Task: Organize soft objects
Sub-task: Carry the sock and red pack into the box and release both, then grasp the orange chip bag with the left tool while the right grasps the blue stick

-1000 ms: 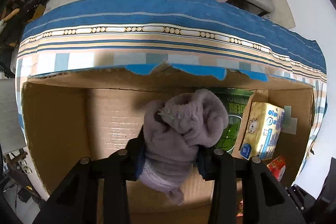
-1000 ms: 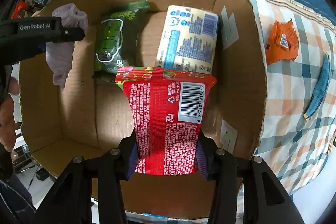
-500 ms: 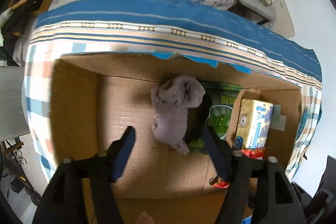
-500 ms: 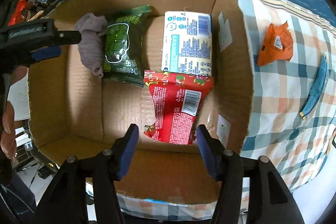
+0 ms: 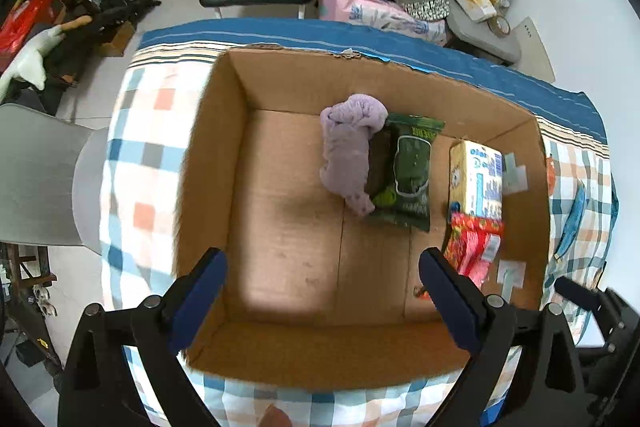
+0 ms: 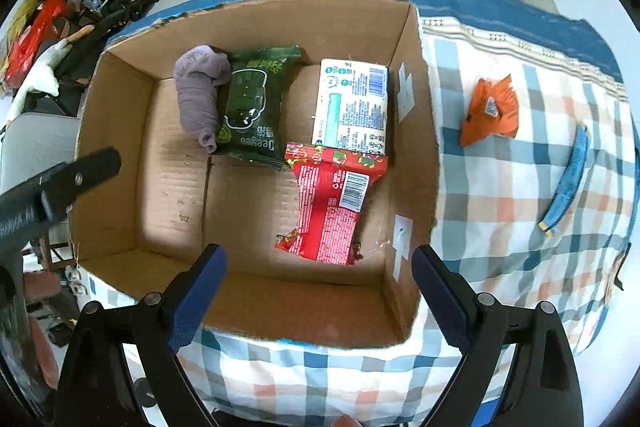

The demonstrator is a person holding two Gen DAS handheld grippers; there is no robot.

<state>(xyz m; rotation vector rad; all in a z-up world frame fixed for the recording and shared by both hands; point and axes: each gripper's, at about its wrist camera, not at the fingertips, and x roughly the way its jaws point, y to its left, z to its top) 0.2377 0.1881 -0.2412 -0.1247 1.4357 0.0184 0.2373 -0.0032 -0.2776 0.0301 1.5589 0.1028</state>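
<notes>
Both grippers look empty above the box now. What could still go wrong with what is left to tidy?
The orange packet and the blue strip lie on the checked cloth outside the cardboard box, so they could be missed. The strip looks thin and flat, and the right gripper might pinch cloth with it. The purple sock leans on the green packet and may slump.

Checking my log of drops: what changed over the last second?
Both hand-held grippers let go and pulled back, open: the left dropped the purple sock beside the green packet, the right the red packet. The tissue pack and orange wrapper stayed.
</notes>
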